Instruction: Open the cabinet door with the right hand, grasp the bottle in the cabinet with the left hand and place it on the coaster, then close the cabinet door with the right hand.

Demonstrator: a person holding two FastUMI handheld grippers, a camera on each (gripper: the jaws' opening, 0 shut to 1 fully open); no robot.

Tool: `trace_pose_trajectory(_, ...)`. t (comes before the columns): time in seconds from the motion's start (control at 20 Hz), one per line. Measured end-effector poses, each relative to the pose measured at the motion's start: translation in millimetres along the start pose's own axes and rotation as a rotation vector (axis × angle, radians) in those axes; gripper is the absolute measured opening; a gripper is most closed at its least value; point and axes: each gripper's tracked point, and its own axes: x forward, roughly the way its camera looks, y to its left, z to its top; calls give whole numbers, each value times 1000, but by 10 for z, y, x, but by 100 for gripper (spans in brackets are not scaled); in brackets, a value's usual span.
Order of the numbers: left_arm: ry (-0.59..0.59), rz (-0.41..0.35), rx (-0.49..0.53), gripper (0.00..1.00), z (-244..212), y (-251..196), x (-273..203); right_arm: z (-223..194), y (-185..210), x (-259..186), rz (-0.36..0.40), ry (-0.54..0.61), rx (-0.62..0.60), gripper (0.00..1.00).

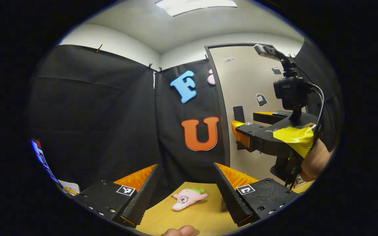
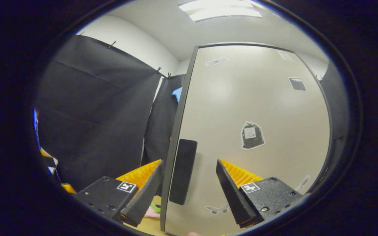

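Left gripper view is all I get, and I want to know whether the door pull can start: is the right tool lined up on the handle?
Observer: Yes. In the right gripper view the handle stands upright between the right tool's open fingers; neither seems to press on it.
Operator: Any landmark nearby on the door?
Observer: A butterfly sticker sits low on the door, just below and right of the handle.

both views face cabinet door (image 2: 254, 131), right nearer
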Motion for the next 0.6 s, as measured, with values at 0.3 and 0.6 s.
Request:
trace_pose_trajectory(0.3, 28, 72, 12, 96, -69, 229, -56, -57, 59, 106, -43, 18, -28, 43)
trace_pose_trajectory(0.6, 32, 54, 16, 96, -92, 118, -1, -81, 63, 101, 58, 91, -32, 30)
